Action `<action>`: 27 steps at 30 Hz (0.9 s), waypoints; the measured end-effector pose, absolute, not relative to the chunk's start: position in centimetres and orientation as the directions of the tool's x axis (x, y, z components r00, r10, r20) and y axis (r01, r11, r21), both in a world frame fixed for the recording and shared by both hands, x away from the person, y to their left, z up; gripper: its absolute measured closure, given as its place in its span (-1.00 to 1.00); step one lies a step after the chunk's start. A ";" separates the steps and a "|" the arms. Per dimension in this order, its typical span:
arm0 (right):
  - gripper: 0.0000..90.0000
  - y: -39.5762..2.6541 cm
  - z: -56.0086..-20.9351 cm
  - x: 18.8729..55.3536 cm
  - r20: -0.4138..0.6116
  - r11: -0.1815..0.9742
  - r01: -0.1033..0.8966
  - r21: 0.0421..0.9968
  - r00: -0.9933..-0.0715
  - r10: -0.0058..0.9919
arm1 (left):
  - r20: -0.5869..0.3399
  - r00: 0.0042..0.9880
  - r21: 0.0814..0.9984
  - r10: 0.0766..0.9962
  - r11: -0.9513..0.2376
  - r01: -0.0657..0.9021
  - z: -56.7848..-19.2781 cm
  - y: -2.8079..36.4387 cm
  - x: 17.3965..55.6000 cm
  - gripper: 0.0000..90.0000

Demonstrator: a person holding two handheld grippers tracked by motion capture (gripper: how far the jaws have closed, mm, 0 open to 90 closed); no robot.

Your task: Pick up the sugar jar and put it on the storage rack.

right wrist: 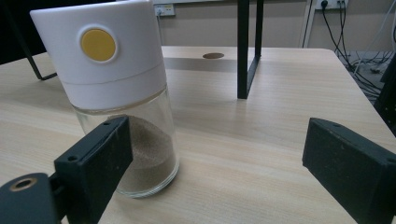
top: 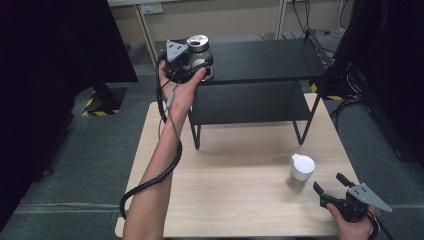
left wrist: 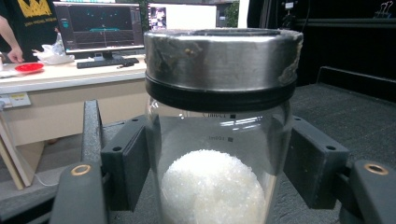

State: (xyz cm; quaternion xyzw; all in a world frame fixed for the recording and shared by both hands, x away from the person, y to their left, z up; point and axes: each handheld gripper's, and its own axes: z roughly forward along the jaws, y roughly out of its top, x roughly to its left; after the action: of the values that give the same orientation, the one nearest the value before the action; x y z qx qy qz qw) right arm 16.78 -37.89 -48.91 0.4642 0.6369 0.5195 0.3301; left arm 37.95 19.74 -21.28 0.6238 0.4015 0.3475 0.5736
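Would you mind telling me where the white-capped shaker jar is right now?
In the high view the white-capped shaker jar stands on the wooden table toward its right side, just up-left of the open right gripper and in front of the black shelf.

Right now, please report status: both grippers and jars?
Left hand-held gripper shut on metal-lidded jar, at the black shelf. Right hand-held gripper open beside white-capped jar. Nothing between.

High view overhead on the table [top: 235, 200]; both gripper views close, level, sharing its jars.
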 end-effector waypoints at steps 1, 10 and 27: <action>-0.80 -37.9 -48.9 16.8 0.061 0.031 0.248 0.968 -0.351 0.934 | -0.027 0.438 0.994 0.899 -0.021 0.104 -21.2 19.8 38.0 -0.34; -0.80 -37.8 -48.9 16.8 0.058 0.033 0.250 0.968 -0.351 0.935 | -0.019 0.431 0.997 0.902 -0.015 0.075 -21.7 19.7 37.9 -0.53; -0.80 -37.8 -48.8 16.8 0.060 0.031 0.253 0.967 -0.347 0.936 | 0.022 0.408 1.000 0.913 -0.012 -0.026 -22.2 19.8 33.6 -0.78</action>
State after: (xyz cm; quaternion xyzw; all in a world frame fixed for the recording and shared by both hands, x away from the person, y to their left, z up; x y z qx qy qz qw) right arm 16.81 -37.76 -48.83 0.4661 0.6376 0.5168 0.3305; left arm 33.58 19.78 -22.23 0.5921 0.3744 0.3945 0.5947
